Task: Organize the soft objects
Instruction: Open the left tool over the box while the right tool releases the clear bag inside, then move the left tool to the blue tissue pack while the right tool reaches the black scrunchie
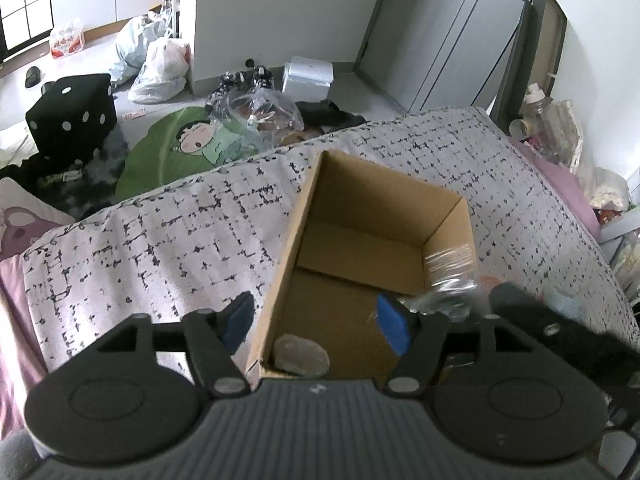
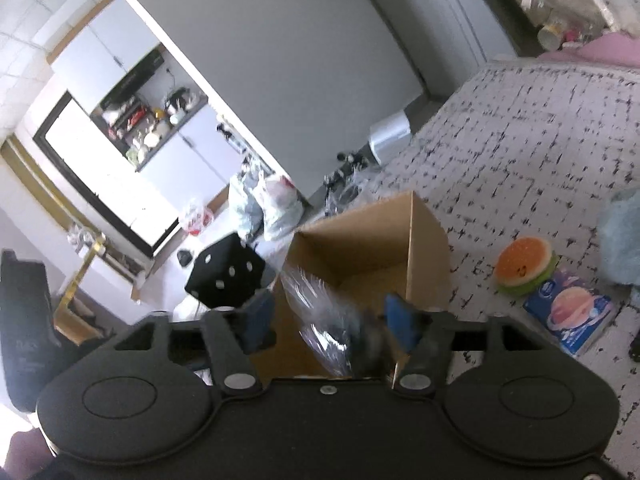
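From my left gripper [image 1: 316, 322] I see its blue pads [image 1: 394, 330] spread apart with nothing pressed between them, straddling the near left wall of the cardboard box [image 1: 304, 216]. My own housing cuts off the box's near end, so the grey lump [image 1: 302, 358] in its near corner shows only in part and I cannot say what it is. A blurred clear plastic bag [image 1: 448, 280] sits at the box's right wall, its contents too smeared to read, and just right of it a dark, out-of-focus shape crosses the corner of the view.

My right gripper [image 2: 330, 316] also stands apart at the pads; the same plastic bag [image 2: 332, 324] lies between them over the box [image 2: 428, 240], something dark inside it, but whether either pad touches it I cannot tell.

Further out on the patterned bedspread [image 2: 520, 140] lie a burger-shaped plush [image 2: 524, 270], touching a blue packet [image 2: 568, 318], and a pale blue fluffy thing [image 2: 622, 236] cut off by the frame edge. Beyond the bed, a black dice-shaped cube [image 1: 72, 112] and shopping bags [image 1: 160, 68] clutter the floor
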Tool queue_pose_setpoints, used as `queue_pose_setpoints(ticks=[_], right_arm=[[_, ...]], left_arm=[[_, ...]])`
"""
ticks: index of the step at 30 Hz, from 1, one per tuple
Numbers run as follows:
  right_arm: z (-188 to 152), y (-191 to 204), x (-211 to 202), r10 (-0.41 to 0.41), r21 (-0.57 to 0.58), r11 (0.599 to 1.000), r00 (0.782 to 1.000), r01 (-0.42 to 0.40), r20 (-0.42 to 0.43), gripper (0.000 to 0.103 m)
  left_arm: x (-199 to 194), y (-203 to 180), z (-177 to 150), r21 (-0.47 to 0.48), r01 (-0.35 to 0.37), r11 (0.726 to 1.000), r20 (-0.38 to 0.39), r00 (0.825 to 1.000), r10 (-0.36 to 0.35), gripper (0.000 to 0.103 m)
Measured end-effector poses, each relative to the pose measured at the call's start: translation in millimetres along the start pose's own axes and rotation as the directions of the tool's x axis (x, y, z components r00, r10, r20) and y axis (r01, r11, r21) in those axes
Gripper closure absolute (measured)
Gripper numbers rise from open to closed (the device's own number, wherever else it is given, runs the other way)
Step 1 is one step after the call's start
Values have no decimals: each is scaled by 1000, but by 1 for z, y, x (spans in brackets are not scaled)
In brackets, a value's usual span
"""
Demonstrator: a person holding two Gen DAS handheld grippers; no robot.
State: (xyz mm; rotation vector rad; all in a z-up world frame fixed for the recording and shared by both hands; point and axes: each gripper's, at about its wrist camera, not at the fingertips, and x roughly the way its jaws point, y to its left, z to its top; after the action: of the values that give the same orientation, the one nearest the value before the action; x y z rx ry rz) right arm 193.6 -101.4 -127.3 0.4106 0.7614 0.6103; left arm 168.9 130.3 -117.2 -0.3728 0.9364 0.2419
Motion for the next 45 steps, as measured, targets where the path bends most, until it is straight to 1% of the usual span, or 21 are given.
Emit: queue_pose_setpoints(ticks=[2,4,6,8,11,12,13,15,16,20,21,25,30,33,35,36,40,41,45], right_arm=[[4,-2,-10,-8,26,1000,1000,8,20,30],[7,-6,-18,-35,49,998,999,34,30,28],[7,-9,-24,-76,62,995,996,73,42,24],[6,-10,-30,-108,70,992,993,104,55,23],[5,-13,-36,-165,78,984,985,162,40,20],[4,-14,-40,-185,76,980,982,182,40,18],[3,-14,-42,-205,70,977,978,202,41,18],[2,-16,-48,-237,62,970,971,235,38,15],[2,-18,-51,-246,65,968,969,243,37,15],[4,-30,-61,-301,87,951,953,298,27,13],[4,-33,-63,-313,94,946,949,310,22,11],[6,-46,-75,-332,126,937,943,327,20,7],[7,-58,-83,-343,132,931,939,339,7,5],[8,-64,-86,-355,136,926,935,353,-5,5],[8,-67,-91,-365,136,923,931,361,1,3],[9,-70,-93,-376,135,918,926,372,6,1],[12,-78,-103,-455,123,886,889,448,39,1],[12,-81,-106,-461,126,882,886,454,40,1],[12,-95,-116,-452,153,883,892,443,27,1]], left_arm=[[-5,-1,-1,2,-6,1000,2,1000,6,30],[-10,-4,-1,11,-15,1000,12,1000,15,25],[-15,-7,-2,17,-17,1000,20,1000,17,23],[-19,-10,-2,22,-14,1000,19,1000,14,23],[-24,-18,-4,41,-24,999,24,999,23,18],[-26,-22,-5,49,-24,998,29,999,22,14],[-29,-25,-6,57,-19,998,32,999,17,10],[-33,-33,-8,76,26,997,30,999,-28,5],[-36,-37,-10,85,39,996,36,998,-42,0],[-41,-53,-15,110,36,993,49,998,-42,0],[-42,-56,-16,108,42,993,47,998,-47,0],[-44,-69,-22,120,38,992,52,998,-44,0],[-49,-86,-27,134,38,990,66,997,-48,0],[-48,-95,-30,143,48,989,54,997,-56,0],[-48,-101,-33,154,41,987,53,997,-49,0],[-48,-105,-34,158,32,987,54,998,-41,0],[-46,-116,-38,161,10,987,41,999,-17,0],[-46,-119,-40,161,6,987,36,999,-12,0],[-48,-132,-45,184,-12,983,28,1000,7,0]])
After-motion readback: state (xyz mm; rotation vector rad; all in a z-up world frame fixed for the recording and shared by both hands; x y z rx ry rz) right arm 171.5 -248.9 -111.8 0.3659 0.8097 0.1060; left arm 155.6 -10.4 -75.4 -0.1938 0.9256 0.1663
